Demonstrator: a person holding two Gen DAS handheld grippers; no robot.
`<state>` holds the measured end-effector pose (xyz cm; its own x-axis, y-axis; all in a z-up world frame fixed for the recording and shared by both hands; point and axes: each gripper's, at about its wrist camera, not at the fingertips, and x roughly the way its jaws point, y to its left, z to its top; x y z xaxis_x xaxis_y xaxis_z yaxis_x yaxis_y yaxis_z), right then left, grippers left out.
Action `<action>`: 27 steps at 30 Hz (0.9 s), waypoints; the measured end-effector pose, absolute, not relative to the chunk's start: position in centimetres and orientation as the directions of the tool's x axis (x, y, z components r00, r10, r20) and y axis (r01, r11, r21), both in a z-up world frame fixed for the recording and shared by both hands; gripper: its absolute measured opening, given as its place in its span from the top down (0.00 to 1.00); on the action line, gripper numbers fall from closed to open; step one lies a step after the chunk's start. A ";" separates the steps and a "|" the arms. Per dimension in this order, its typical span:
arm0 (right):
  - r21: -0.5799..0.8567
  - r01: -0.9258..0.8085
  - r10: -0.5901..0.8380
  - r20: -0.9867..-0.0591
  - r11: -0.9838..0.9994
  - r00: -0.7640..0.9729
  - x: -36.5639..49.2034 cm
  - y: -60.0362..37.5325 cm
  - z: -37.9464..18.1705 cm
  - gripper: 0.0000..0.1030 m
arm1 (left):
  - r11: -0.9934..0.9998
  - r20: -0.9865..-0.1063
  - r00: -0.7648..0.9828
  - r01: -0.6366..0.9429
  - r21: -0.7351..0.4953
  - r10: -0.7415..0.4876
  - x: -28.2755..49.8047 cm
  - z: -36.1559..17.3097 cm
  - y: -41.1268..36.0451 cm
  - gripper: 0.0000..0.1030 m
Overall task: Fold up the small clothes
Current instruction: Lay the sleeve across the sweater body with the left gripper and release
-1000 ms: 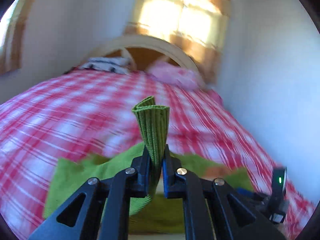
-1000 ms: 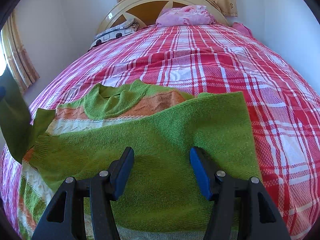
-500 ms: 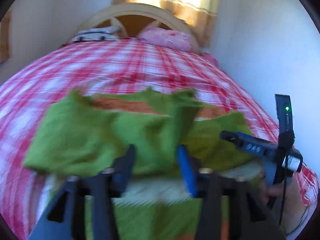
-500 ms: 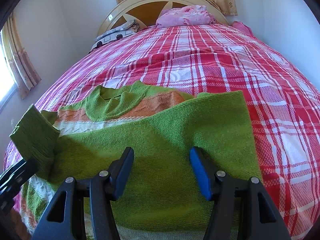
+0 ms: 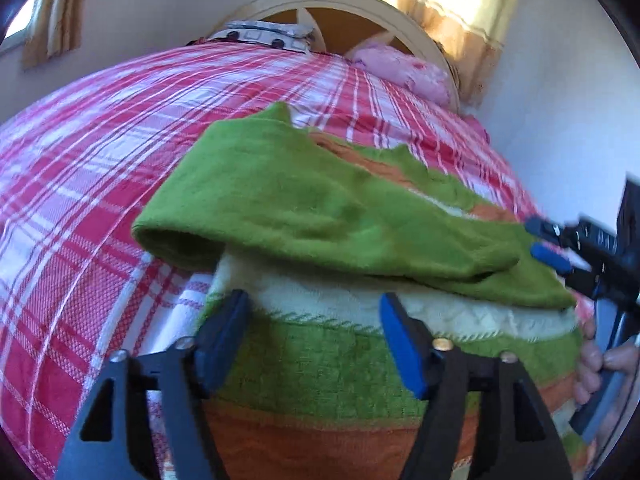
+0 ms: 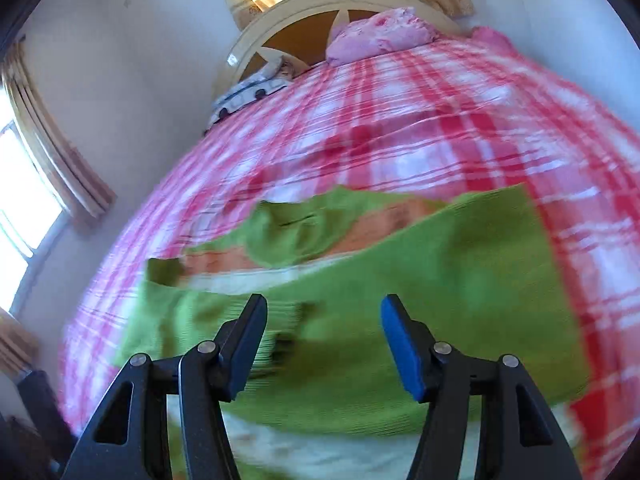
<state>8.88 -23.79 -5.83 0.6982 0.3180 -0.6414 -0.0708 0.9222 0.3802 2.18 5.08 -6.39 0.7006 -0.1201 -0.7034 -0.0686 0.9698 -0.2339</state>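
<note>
Sweater [image 5: 340,216] is lying flat on the bed [image 5: 80,184], near the foot end, with its neck toward the headboard [image 6: 320,8]. Looks like the sleeve-folding step: one green sleeve [image 5: 280,200] is laid crosswise over the chest of the sweater, and in the right wrist view the other side is already folded in too, so the top layer is mostly plain green.

Left gripper [image 5: 316,344] is empty, with its jaws opening right now. Nothing is between them; the pads sit apart just above the cream and green stripes on the sweater's lower part, short of the sleeve. It points down at a slant toward the sweater.

Right gripper [image 6: 324,348] hovers over the green panel on the sweater's other half, jaws roughly half spread and gripping nothing. That view is blurry, so I can't say whether the tips brush the knit. From the left camera you can see it poking in over the sweater's far edge, with the person's hand [image 5: 600,364] on the handle.

My guess for the next move: both grippers go to the hem, the end of the sweater farthest from the headboard, pinch a corner each, and carry it up over the sleeves toward the neck. Needs an even lift or the sleeve will slide off.
</note>
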 end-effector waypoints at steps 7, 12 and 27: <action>0.120 -0.166 0.200 -0.728 0.979 0.655 10.0 -15.1 -8.1 0.74 | 0.984 -0.724 0.687 -0.077 -0.162 -0.066 2.2 -6.6 5.1 0.26; 0.069 -0.215 0.200 -0.700 0.974 0.686 10.1 -13.9 -6.0 0.92 | 0.980 -0.717 0.692 -0.079 -0.185 -0.080 2.3 -6.6 5.5 0.26; -0.061 -0.050 0.010 -0.525 0.997 0.851 6.6 -22.8 0.8 0.92 | 0.957 -0.694 0.712 -0.111 -0.266 -0.111 1.9 -6.7 6.6 0.25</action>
<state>6.60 -22.80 0.82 0.8508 0.0103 -0.5254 -0.0500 0.9969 -0.0614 1.94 6.65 -6.67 0.7117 -0.1106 -0.6937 -0.1109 0.9575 -0.2664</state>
